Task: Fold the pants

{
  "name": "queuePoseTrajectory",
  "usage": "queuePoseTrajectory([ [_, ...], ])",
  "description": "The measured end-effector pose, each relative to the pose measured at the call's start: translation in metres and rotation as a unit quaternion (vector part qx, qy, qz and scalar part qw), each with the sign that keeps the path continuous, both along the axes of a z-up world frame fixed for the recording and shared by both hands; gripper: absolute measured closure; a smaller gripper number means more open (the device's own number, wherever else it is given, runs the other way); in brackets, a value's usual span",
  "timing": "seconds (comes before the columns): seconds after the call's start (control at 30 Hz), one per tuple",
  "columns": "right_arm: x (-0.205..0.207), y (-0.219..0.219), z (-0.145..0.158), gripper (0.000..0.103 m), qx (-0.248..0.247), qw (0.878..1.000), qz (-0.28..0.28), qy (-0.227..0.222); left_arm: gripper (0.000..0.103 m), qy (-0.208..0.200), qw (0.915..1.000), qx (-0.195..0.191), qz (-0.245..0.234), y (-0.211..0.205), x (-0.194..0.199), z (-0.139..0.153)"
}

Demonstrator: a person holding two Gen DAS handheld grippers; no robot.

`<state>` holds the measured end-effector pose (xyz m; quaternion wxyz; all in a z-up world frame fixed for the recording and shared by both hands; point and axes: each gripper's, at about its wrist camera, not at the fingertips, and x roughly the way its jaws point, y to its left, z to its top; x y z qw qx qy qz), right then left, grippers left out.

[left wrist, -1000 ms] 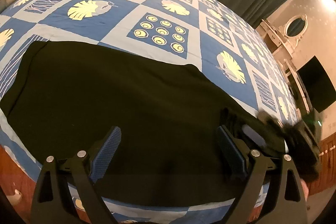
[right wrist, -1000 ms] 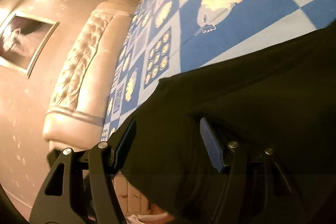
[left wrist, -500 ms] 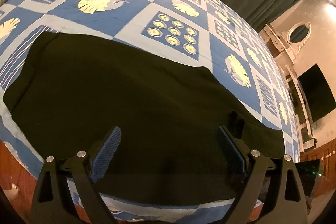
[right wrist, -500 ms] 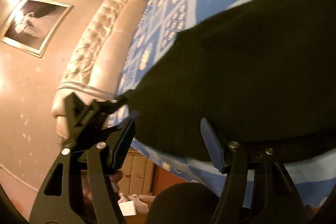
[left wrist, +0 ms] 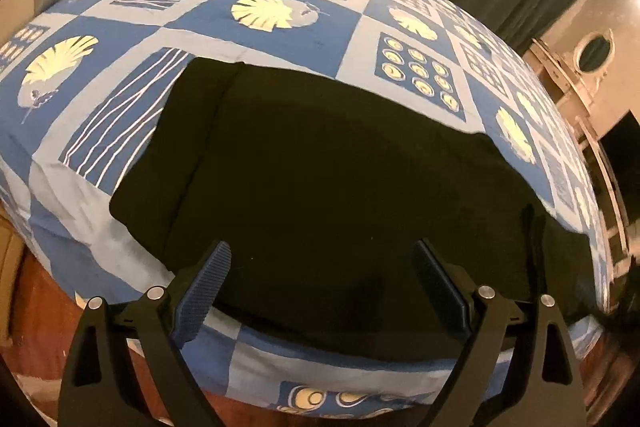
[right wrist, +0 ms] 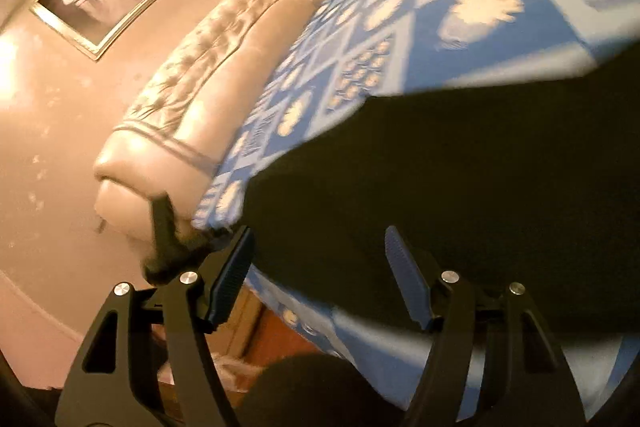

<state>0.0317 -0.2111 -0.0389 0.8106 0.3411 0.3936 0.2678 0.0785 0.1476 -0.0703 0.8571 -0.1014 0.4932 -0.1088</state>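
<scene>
On the bedspread (left wrist: 280, 39) lie black pants (left wrist: 320, 179); left gripper (left wrist: 320, 283) and right gripper (right wrist: 318, 267) gape wide, empty. Only the right view shows a headboard (right wrist: 192, 99) at 10 o'clock.

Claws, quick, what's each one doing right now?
Left claw: open, empty, above the black pants.
Right claw: open, empty, over the pants' edge.

Warm, dim indoor light is colouring both views amber. Bright glare spots are blooming on the wall (right wrist: 48, 39) in the right wrist view, which is smearing with motion blur across the bedspread (right wrist: 472, 11). The pants (left wrist: 320, 179) are reading as near-featureless black. Fisheye distortion is bending the edges, with dark vignetting at the corners.
</scene>
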Motion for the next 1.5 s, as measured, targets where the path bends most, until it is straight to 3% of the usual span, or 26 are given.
queuePoseTrajectory([
  [0.13,0.087,0.007,0.007,0.036,-0.069,0.997,0.041,0.017,0.012,-0.004,0.9989,0.036,-0.030,-0.011,0.002,-0.003],
  [0.23,0.149,0.023,-0.010,0.036,-0.114,0.989,0.084,0.052,0.012,-0.010,0.9976,0.050,-0.048,-0.015,0.002,-0.007],
  [0.33,0.185,0.039,-0.029,0.036,-0.150,0.980,0.113,0.072,0.012,-0.020,0.9967,0.054,-0.057,-0.015,-0.002,-0.014],
  [0.47,0.209,0.053,-0.052,0.036,-0.160,0.973,0.141,0.092,0.010,-0.034,0.9975,0.034,-0.052,-0.010,-0.005,-0.019],
  [0.57,0.219,0.061,-0.064,0.059,-0.158,0.968,0.162,0.106,0.006,-0.032,0.9979,0.021,-0.053,-0.009,-0.002,-0.020],
  [0.63,0.221,0.062,-0.067,0.081,-0.164,0.966,0.167,0.110,0.006,-0.030,0.9977,0.025,-0.055,-0.011,-0.001,-0.021],
  [0.73,0.223,0.059,-0.063,0.090,-0.161,0.969,0.160,0.096,0.006,-0.032,0.9979,0.022,-0.052,-0.011,-0.001,-0.022],
  [0.83,0.227,0.063,-0.065,0.091,-0.179,0.968,0.152,0.088,0.006,-0.039,0.9978,0.015,-0.052,-0.009,-0.003,-0.023],
  [1.17,0.229,0.061,-0.071,0.088,-0.175,0.971,0.136,0.095,0.006,-0.053,0.9955,0.033,-0.072,-0.012,-0.006,-0.026],
  [1.27,0.225,0.059,-0.062,0.078,-0.197,0.970,0.117,0.085,0.006,-0.059,0.9945,0.032,-0.080,-0.012,-0.008,-0.027],
  [1.4,0.215,0.043,-0.041,0.067,-0.242,0.966,0.051,0.075,0.006,-0.061,0.9938,0.035,-0.086,-0.012,-0.007,-0.027],
  [1.5,0.188,0.037,-0.020,0.045,-0.230,0.972,0.027,0.050,0.006,-0.061,0.9938,0.035,-0.086,-0.012,-0.006,-0.026],
])
